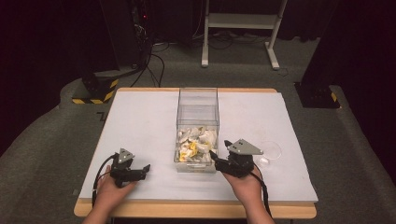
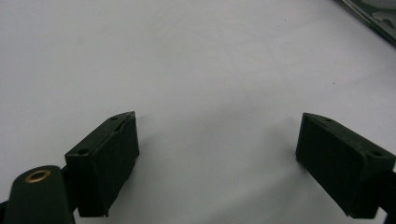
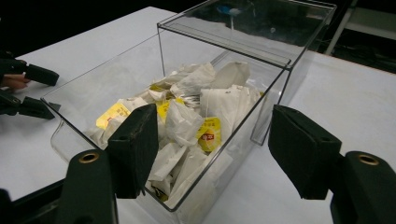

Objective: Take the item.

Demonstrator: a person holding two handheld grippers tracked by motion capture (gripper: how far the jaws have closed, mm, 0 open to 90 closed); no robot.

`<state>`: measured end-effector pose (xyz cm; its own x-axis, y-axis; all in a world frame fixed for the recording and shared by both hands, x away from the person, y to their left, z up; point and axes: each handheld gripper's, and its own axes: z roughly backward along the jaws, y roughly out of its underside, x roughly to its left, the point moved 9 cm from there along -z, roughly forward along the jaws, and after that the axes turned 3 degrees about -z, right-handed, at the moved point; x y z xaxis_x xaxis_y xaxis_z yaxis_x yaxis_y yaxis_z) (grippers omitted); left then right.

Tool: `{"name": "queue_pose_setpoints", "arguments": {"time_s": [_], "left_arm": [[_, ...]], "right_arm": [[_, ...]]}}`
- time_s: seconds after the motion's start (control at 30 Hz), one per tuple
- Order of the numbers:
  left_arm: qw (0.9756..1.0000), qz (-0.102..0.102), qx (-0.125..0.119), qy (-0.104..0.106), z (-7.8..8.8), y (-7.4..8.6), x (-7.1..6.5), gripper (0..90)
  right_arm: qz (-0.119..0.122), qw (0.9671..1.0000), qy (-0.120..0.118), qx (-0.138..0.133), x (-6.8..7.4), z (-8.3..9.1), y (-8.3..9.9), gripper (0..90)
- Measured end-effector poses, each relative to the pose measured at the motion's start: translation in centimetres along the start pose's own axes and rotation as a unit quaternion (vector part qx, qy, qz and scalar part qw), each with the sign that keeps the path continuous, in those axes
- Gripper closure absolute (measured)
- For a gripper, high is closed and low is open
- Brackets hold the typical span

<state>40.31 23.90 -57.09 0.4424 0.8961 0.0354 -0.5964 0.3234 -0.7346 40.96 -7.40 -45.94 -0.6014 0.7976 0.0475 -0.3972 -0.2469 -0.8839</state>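
High view: the right gripper [image 1: 219, 156], held low in the person's hand, points its open, empty jaws at the near right corner of the clear plastic box [image 1: 197, 122] of white and yellow paper sachets [image 1: 196, 144] mid-table. Well apart at left, the left gripper [image 1: 142, 169] rests open on the white table [image 1: 140, 121], a round clear lid [image 1: 272, 150] just right of the box

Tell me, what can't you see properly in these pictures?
- Printing on the yellow and white packets: too small to read in the right gripper view.
- Packets at the bottom of the clear box: buried under the top ones.
- Clear round thing in the high view: too faint to identify, partly behind the right tool.
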Motion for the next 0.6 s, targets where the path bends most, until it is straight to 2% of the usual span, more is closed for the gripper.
{"name": "queue_pose_setpoints", "arguments": {"time_s": [0.37, 0.6], "left_arm": [[1.0, 0.001, 0.0, 0.001, 0.0, 0.0, 0.0, 13.6], [1.0, 0.0, 0.0, 0.001, 0.0, 0.0, 0.0, 13.5]], "right_arm": [[0.006, 1.0, -0.005, 0.003, 0.7, -1.0, -0.5, 35.4], [0.02, 0.9997, -0.011, 0.011, 1.3, -2.3, -1.0, 33.8]]}}
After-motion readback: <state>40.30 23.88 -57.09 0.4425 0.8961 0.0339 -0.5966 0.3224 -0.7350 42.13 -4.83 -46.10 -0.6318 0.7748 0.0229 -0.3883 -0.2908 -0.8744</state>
